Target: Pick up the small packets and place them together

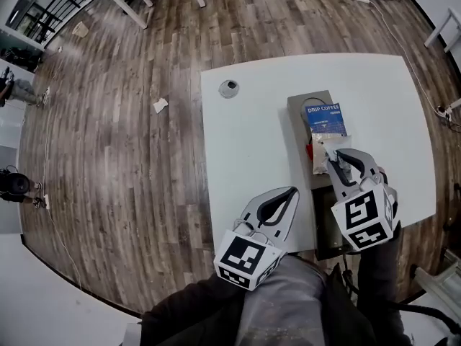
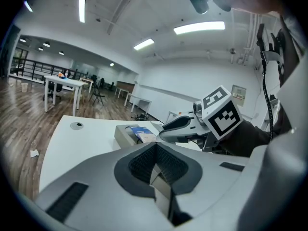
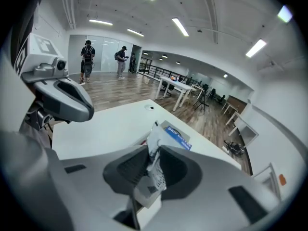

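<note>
Silver-white foil, crumpled: the small packet point(image 3: 155, 146) sits between the jaws of the right gripper point(image 3: 150, 153), which are drawn in narrow and pressed on it. The packet's near end is buried between the pads and cannot be seen. Its print is too small to read.

Long axis: in line with the jaws, with the free end pointing away from the person toward the blue packet point(image 1: 324, 118). In the head view the held packet lies over the near part of the grey box point(image 1: 297, 107) and just short of the blue packet, which lies flat on the box and reads "DRIP COFFEE".

A small red item point(image 1: 310, 150) shows at the held packet's left edge — partly covered and not identifiable. The near end of the grey box is hidden under the right gripper. A dark object point(image 1: 322, 225) at the table's near edge is also mostly covered.

The left gripper point(image 1: 291, 192) is over the white table point(image 1: 245, 143), left of the box and apart from it — its jaws are together with nothing between them.
</note>
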The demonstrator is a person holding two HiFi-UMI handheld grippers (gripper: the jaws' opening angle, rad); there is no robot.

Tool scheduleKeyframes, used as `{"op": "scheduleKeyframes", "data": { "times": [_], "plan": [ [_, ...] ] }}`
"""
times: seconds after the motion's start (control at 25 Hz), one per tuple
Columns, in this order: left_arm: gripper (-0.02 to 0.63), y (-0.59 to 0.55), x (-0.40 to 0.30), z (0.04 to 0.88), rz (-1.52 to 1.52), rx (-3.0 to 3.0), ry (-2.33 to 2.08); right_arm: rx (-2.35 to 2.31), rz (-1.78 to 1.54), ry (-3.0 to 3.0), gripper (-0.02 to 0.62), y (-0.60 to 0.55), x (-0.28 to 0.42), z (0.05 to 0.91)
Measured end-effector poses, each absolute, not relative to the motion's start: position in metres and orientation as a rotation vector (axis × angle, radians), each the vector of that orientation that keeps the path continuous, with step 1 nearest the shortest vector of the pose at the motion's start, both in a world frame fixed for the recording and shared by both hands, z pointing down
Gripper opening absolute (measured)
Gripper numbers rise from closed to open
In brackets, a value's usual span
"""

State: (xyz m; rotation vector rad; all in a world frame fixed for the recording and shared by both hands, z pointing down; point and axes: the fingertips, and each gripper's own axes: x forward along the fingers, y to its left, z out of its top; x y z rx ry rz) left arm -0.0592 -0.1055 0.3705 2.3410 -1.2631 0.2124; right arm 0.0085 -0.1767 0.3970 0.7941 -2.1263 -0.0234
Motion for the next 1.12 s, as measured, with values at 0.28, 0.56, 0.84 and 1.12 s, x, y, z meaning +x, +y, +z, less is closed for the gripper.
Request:
{"op": "scheduleKeyframes", "data": {
  "times": [0.28, 0.56, 0.84, 1.12],
  "plan": [
    [0.003, -0.119, -0.073, 0.401, 0.216, 2.225, -1.276, 0.739, 0.037, -2.109, 0.101, -0.205, -0.004, 0.433],
    [0.003, -0.128, -0.078, 0.411, 0.221, 2.188, -1.291, 0.701, 0.040, -2.100, 0.160, -0.211, -0.013, 0.445],
    [0.003, -0.122, -0.074, 0.409, 0.230, 2.198, -1.288, 0.770, 0.030, -2.163, 0.192, -0.207, -0.011, 0.426],
    [0.003, -0.110, -0.071, 0.408, 0.276, 2.229, -1.297, 0.936, 0.041, -2.219, 0.192, -0.186, 0.009, 0.416]
  ]
}}
